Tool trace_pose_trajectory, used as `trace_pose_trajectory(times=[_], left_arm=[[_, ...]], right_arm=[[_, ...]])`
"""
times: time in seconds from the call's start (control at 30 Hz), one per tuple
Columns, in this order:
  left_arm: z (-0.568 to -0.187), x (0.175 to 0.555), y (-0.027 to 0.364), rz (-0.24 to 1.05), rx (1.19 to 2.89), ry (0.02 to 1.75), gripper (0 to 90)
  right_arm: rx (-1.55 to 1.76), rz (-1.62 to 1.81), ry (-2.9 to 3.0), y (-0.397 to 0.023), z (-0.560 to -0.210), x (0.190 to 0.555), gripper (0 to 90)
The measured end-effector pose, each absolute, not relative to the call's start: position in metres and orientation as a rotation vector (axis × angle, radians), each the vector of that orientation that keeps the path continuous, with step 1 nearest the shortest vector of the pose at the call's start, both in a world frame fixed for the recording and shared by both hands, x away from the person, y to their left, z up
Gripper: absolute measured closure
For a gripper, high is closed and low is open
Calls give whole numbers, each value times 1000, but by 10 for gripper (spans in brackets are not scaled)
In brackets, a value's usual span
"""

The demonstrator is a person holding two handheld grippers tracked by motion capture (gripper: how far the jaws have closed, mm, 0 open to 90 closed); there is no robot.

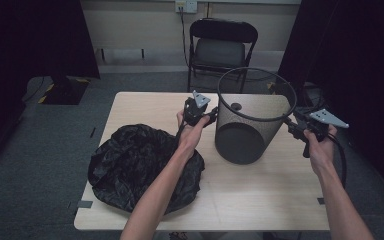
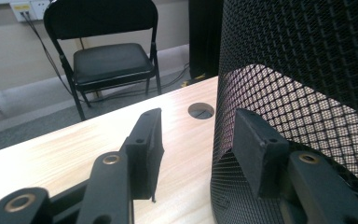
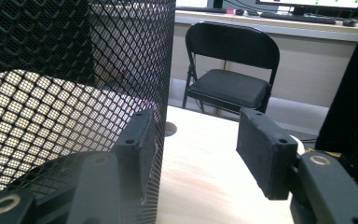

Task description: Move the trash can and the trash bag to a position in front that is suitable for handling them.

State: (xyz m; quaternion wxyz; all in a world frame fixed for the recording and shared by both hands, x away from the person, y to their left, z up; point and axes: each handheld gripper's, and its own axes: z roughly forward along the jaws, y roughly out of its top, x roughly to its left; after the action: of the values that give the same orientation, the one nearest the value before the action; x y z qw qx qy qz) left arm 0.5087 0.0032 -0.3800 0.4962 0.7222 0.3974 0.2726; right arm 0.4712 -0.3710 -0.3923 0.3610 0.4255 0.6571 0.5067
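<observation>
One black bag; two half-open tools straddle one mesh bin's wall.

Both forearms reach in from the near edge toward the far side. The left claw points right, jaws half open. The right claw, farther right, points left, jaws likewise half apart.

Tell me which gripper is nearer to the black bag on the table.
Left. The left gripper is just above the black bag, by the mesh bin; the right gripper is beyond the bin.
</observation>
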Motion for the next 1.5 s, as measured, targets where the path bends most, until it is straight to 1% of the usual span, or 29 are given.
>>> trace_pose_trajectory(times=[0.23,0.6,0.87,0.97,1.13,1.5], left_arm=[[-380,490,8,648,1772,921,534],[-380,464,23,651,1767,930,541],[-378,446,30,634,1784,906,539],[-380,440,33,623,1770,909,539],[-380,428,36,644,1776,903,539],[-378,408,44,628,1778,882,536]], right_arm=[[1093,1336,1697,-372,-394,456,465],[1033,1293,1748,-359,-389,439,483],[1073,1381,1708,-355,-396,425,483],[1074,1387,1701,-354,-397,420,482],[1053,1362,1722,-350,-395,411,483],[1078,1424,1690,-346,-402,393,483]])
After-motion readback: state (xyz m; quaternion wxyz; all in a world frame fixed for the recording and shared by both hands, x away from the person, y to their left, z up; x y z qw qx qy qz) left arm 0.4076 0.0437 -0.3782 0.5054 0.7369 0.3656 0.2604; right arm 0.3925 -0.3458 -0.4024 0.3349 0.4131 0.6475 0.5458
